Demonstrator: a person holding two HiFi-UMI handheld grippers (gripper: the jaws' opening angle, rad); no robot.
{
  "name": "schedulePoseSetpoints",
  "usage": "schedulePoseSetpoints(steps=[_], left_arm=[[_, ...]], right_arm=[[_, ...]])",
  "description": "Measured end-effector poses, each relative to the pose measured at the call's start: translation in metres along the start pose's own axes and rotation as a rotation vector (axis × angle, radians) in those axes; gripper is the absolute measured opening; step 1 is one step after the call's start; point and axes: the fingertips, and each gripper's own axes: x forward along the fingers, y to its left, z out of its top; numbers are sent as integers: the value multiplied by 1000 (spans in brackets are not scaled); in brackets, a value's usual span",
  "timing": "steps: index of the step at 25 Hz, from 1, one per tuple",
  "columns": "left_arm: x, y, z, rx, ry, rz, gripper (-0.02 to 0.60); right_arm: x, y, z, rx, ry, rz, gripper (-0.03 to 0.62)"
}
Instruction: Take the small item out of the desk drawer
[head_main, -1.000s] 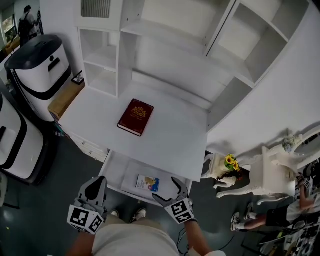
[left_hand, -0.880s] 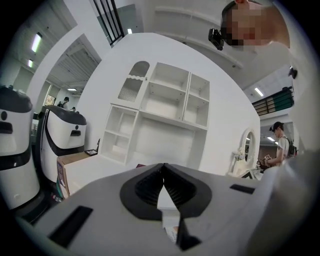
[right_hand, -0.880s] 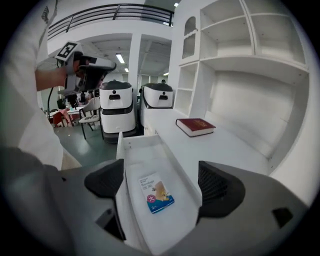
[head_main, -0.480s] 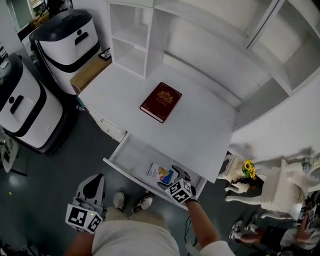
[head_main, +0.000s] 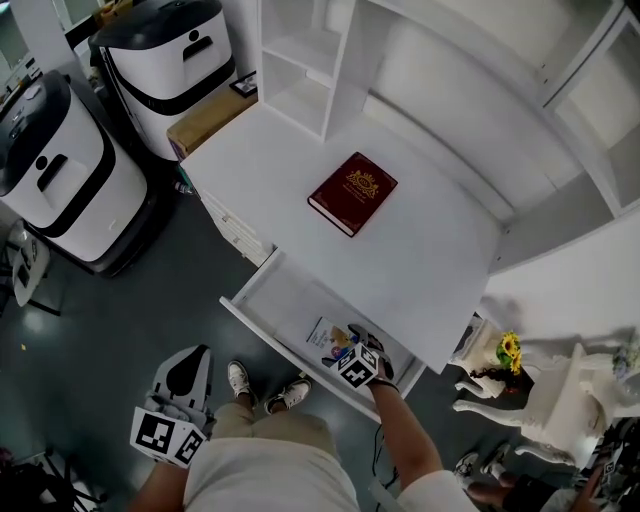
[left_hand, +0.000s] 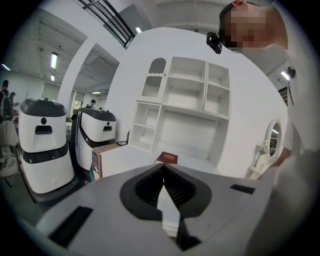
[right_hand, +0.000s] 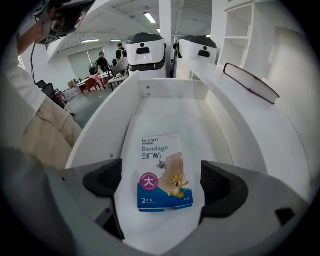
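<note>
A small white and blue bandage box (right_hand: 162, 172) (head_main: 329, 341) lies flat on the floor of the pulled-out white desk drawer (head_main: 272, 305). My right gripper (right_hand: 165, 187) (head_main: 352, 347) is inside the drawer, open, its jaws standing on either side of the box's near end without closing on it. My left gripper (left_hand: 163, 172) (head_main: 186, 383) hangs low on the left, well away from the drawer, its jaws shut on nothing.
A dark red book (head_main: 352, 192) lies on the white desk top (head_main: 430, 250) above the drawer. Two white and black machines (head_main: 60, 170) and a cardboard box (head_main: 205, 120) stand left of the desk. A white ornate stand with flowers (head_main: 512, 352) is on the right.
My right gripper moved forward and down into the drawer until its jaws came around the bandage box. The head view shifted toward the desk. My left gripper stayed low at the left.
</note>
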Motion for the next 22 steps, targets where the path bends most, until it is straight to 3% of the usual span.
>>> schedulePoseSetpoints(steps=[9, 22], left_arm=[[-16, 22, -8, -7, 34, 72, 15], [-12, 22, -22, -9, 78, 33, 16]], right_arm=[[36, -8, -9, -23, 107, 40, 499], [47, -7, -9, -47, 137, 62, 500]])
